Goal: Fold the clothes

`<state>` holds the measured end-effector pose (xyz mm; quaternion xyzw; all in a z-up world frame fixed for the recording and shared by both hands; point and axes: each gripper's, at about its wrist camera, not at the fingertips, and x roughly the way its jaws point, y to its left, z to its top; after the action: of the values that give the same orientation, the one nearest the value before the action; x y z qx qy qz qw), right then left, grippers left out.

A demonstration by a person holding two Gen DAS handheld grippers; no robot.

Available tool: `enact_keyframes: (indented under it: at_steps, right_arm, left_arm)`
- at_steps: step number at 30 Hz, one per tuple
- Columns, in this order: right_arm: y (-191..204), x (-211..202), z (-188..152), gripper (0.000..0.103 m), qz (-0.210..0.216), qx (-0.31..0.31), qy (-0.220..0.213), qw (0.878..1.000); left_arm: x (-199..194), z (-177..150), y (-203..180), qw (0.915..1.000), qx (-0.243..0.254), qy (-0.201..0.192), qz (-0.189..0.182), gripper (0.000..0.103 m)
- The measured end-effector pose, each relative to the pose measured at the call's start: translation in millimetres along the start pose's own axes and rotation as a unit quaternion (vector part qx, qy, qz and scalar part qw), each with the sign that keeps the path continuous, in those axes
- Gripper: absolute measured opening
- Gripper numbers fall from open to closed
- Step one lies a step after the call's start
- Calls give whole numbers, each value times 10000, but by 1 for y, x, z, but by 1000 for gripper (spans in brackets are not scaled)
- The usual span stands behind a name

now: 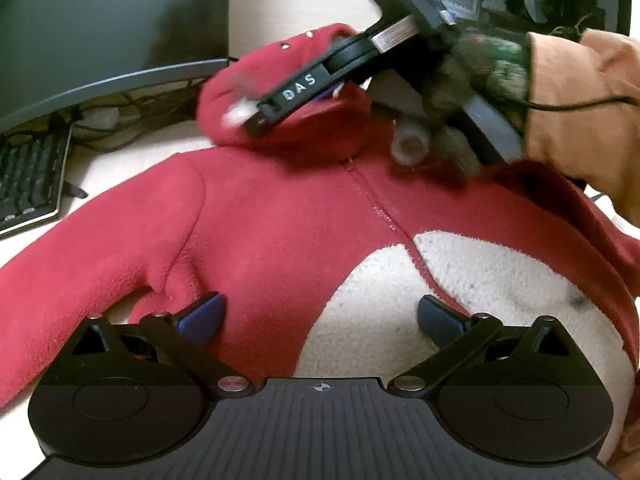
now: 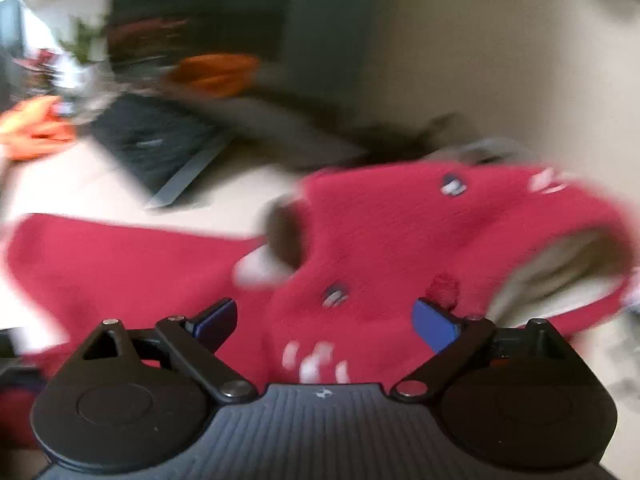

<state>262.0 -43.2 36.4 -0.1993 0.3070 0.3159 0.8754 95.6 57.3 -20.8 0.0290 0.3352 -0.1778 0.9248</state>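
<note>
A red fleece hooded onesie (image 1: 272, 224) with a cream belly patch (image 1: 400, 304) lies face up on a pale table (image 1: 132, 144). My left gripper (image 1: 320, 316) is open, hovering just above its chest and belly. The right gripper's body (image 1: 316, 88), held by a gloved hand, reaches over the hood (image 1: 280, 80). In the blurred right wrist view the right gripper (image 2: 324, 320) is open directly over the red hood (image 2: 400, 240), which has small sewn eyes and teeth. One sleeve (image 2: 100, 256) stretches out to the left.
A black keyboard (image 1: 28, 176) and a dark monitor (image 1: 92, 28) stand at the back left, with cables behind. The person's orange sleeve (image 1: 580, 112) is at the right. An orange object (image 2: 216, 72) shows blurred far back in the right wrist view.
</note>
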Motion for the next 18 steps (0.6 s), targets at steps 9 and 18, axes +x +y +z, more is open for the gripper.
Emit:
enact_keyframes:
  at_steps: [9, 18]
  right_arm:
    - [-73, 16, 35, 103, -1661, 589, -379, 9836]
    - [-61, -184, -52, 103, -806, 1442, -1213, 9788]
  left_arm:
    - [-6, -4, -2, 10000, 20, 29, 65, 103]
    - [-2, 1, 0, 9999, 5, 73, 82, 103]
